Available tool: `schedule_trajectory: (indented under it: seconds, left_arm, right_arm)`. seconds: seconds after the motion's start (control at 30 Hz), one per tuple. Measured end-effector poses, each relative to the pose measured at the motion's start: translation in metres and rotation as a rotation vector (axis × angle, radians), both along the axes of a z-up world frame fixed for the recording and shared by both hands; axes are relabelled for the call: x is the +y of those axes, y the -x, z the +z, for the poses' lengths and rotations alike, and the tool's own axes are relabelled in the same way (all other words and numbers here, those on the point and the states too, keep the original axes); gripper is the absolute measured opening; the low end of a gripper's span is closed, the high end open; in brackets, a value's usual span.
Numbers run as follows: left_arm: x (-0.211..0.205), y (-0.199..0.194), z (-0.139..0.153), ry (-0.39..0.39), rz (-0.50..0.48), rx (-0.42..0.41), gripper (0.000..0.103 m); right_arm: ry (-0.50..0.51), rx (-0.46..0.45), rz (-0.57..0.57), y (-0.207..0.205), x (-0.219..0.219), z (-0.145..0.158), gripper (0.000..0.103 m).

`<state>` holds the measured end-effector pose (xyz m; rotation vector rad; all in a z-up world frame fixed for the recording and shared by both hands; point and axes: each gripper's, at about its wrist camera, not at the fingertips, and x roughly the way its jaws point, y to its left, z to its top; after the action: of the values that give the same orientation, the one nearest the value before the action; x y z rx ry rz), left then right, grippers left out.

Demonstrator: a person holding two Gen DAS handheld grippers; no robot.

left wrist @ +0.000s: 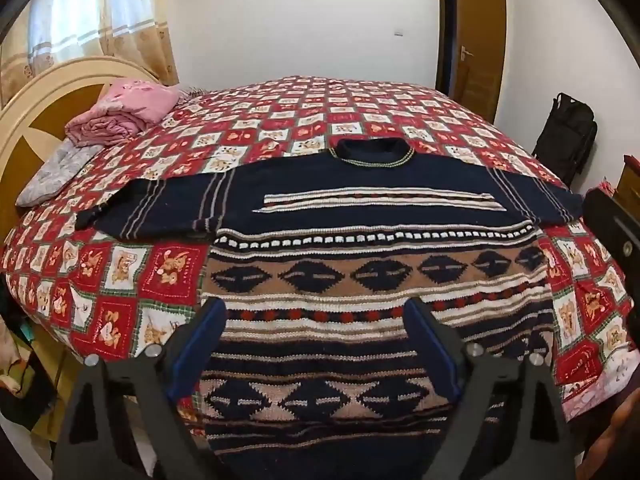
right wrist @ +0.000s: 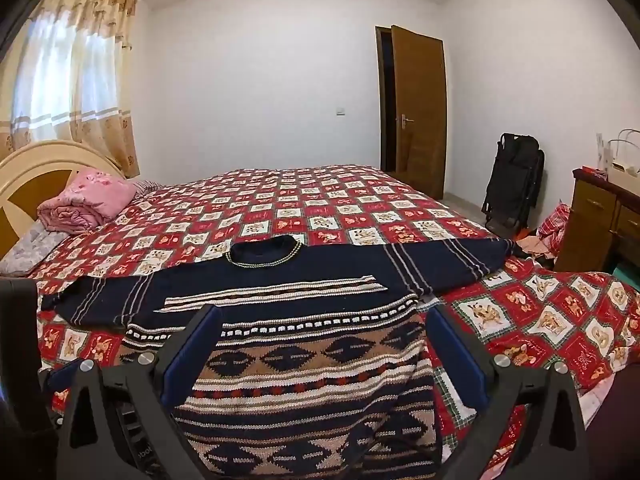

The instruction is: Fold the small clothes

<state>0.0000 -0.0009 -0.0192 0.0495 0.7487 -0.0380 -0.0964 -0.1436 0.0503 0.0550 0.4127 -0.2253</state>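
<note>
A navy knitted sweater [left wrist: 372, 264] with tan, white and red patterned bands lies flat on the bed, collar away from me, both sleeves spread sideways. It also shows in the right wrist view [right wrist: 304, 360]. My left gripper [left wrist: 316, 312] is open and empty, hovering above the sweater's lower body near its left side. My right gripper [right wrist: 324, 316] is open and empty, above the sweater's right side, its right finger [right wrist: 460, 352] near the sweater's right edge. The sweater's hem is hidden below both frames.
The bed has a red checked quilt [left wrist: 304, 120] and a cream headboard [left wrist: 36, 112] at left. A folded pink blanket [left wrist: 128, 108] lies near the headboard. A black bag [right wrist: 516, 180], a wooden dresser [right wrist: 600, 216] and an open brown door [right wrist: 420, 112] stand to the right.
</note>
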Motion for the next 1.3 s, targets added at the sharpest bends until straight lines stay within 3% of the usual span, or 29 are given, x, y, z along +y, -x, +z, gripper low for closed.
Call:
schedule_trajectory:
  seconds: [0.3, 0.57, 1.3]
  left_arm:
    - [0.006, 0.0, 0.006, 0.009, 0.014, -0.019, 0.093]
    - [0.007, 0.011, 0.023, -0.007, 0.029, -0.117, 0.098]
    - [0.012, 0.013, 0.031, -0.01, 0.042, -0.149, 0.098]
  right_arm:
    - [-0.011, -0.007, -0.006, 0.003, -0.001, 0.001, 0.102]
    - [-0.028, -0.048, -0.007, 0.01, -0.005, 0.006, 0.102]
    - [-0.044, -0.04, -0.001, 0.009, -0.006, 0.005, 0.102]
